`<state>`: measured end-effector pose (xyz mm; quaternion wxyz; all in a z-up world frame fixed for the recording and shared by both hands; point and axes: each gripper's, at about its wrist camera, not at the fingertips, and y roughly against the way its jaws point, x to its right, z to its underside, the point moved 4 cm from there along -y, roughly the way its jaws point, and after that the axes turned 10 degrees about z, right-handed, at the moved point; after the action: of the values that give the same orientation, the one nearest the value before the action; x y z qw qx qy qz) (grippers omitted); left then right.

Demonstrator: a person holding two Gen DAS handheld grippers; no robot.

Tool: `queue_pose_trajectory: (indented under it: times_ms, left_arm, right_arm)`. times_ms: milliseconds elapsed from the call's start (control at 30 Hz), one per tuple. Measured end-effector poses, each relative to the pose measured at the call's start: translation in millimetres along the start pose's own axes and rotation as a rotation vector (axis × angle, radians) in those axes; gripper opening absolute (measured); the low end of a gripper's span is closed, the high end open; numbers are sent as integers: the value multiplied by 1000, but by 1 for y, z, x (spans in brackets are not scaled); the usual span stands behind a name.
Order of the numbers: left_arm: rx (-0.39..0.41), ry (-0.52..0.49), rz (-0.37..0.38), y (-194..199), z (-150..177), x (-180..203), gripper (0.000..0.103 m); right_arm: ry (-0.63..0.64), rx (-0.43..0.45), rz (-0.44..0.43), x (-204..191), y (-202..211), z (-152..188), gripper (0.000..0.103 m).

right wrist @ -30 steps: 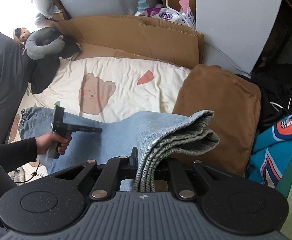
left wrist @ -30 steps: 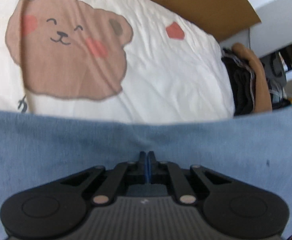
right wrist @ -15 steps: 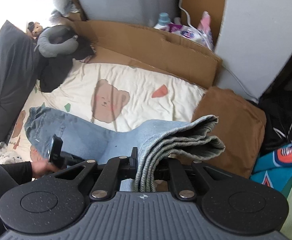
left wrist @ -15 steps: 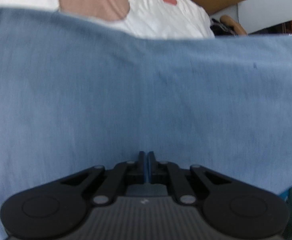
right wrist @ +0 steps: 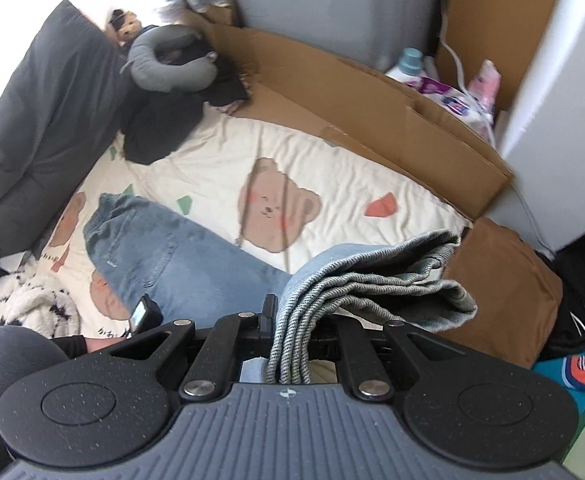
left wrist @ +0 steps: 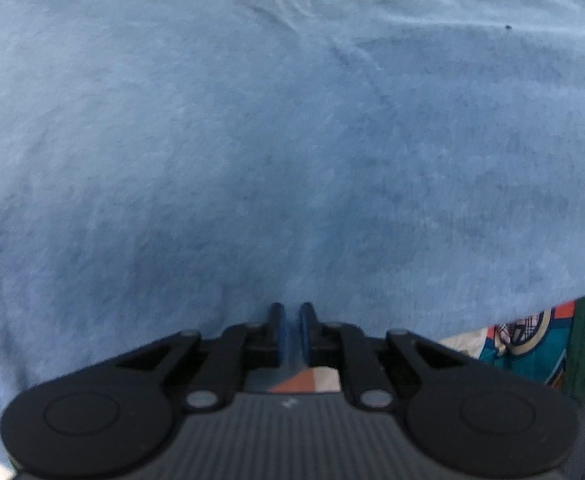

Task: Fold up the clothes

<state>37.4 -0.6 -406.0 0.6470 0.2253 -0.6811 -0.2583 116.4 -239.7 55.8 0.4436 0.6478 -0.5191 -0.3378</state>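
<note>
I count one pair of jeans (right wrist: pixel 180 256), spread across the bear-print bedsheet (right wrist: pixel 332 184), with cardboard (right wrist: pixel 372 120) along the far edge. My right gripper (right wrist: pixel 292 320) is clenched on the bunched leg hems, lifted above the bed. My left gripper (left wrist: pixel 291 332) pinches denim, which fills its view.

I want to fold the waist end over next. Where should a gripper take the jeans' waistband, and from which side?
Probably grip the waistband of the jeans at its upper corner, where the thick edge lies clear on the bear sheet. Come from the sheet side, sliding one finger under the flat hem; the dark cushion crowds the other side.
</note>
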Motion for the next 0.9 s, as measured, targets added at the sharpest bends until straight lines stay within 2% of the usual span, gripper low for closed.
queue_pose_trajectory:
  times_ms: [67, 133, 233, 300, 467, 600, 900]
  left_arm:
    - [5, -21, -8, 8, 2, 0, 28]
    - [28, -39, -22, 21, 4, 1, 48]
    - [89, -46, -31, 47, 6, -1, 59]
    - [137, -17, -17, 64, 6, -8, 62]
    - [258, 66, -35, 103, 6, -30, 62]
    - [342, 110, -45, 136, 13, -48, 68]
    - [479, 182, -44, 194, 40, -66, 69]
  right_arm:
    - [13, -2, -6, -12, 1, -7, 9]
    - [23, -3, -12, -23, 2, -15, 9]
    - [38, -7, -24, -40, 2, -26, 9]
    - [48, -11, -32, -50, 1, -32, 9]
    - [83, -21, -62, -84, -3, -45, 9]
    - [111, -28, -97, -112, -8, -57, 9]
    - [142, -46, -149, -171, -28, -84, 9]
